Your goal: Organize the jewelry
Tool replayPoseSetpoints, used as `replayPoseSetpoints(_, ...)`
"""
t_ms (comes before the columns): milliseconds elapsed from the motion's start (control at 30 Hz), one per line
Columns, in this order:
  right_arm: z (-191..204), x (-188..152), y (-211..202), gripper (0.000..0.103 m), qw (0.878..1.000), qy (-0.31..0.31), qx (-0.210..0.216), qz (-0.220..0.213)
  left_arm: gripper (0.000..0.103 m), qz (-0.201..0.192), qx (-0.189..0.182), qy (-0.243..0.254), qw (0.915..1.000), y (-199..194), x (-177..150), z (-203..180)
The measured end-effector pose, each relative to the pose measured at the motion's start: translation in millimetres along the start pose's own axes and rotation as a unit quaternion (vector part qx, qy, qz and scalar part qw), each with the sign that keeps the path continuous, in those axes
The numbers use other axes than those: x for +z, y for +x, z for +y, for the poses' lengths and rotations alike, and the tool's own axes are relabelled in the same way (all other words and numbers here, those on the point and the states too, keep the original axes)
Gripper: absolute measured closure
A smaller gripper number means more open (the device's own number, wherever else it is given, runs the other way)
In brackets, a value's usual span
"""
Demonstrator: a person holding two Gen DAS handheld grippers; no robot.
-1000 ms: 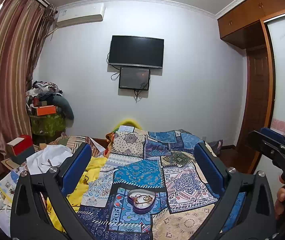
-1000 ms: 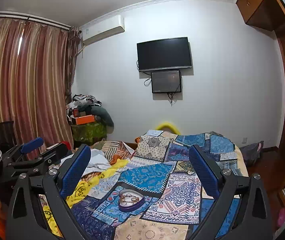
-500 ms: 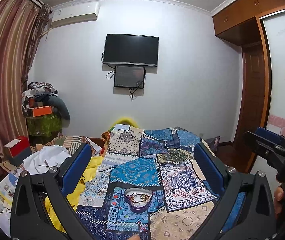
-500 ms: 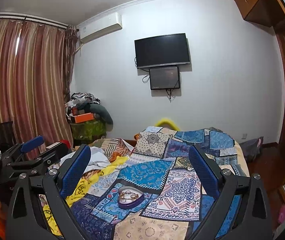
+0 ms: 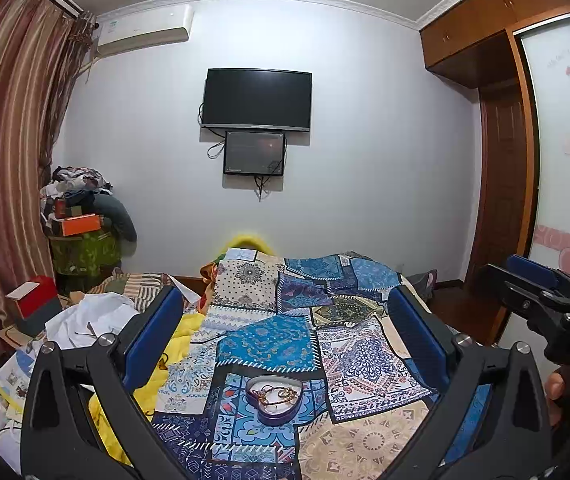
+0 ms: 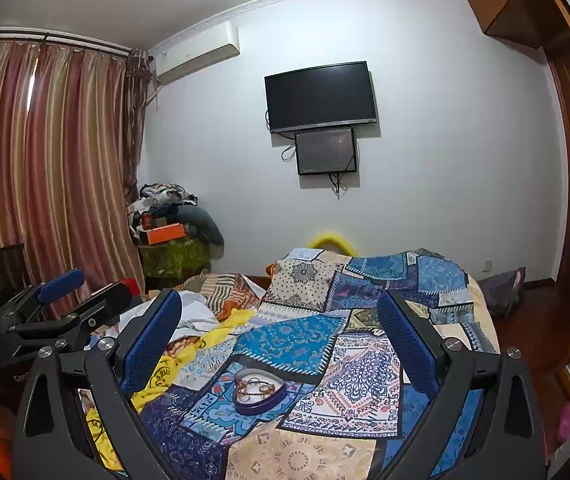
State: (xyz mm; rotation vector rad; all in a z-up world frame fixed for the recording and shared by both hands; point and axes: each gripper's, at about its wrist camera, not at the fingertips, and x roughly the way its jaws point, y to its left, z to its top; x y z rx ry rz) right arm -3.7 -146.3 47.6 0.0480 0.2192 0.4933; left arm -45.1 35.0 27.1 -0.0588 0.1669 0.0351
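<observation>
A purple heart-shaped box lies on the patchwork bedspread, holding a tangle of gold jewelry. My left gripper hovers above and short of the box, open, with nothing between its blue pads. My right gripper is likewise open and empty, also raised short of the box. Each gripper shows at the edge of the other's view: the right one and the left one.
White cloth and papers and a yellow garment lie left of the bedspread. A red box and a pile of clothes stand by the curtain. A TV hangs on the far wall; a wardrobe stands right.
Both views have shifted slightly, with the room sitting a little higher and the box a little nearer the middle. Both grippers stay open and empty; the box has not moved on the bed.
</observation>
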Motion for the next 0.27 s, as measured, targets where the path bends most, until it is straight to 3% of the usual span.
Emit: replayPoseSetpoints(267, -0.1, -0.8, 1.3, 0.006, 1.000, 0.002, 0.000, 0.001, 0.000, -0.001, 0.005, -0.004, 1.0000, -1.5, 1.3, 2.9)
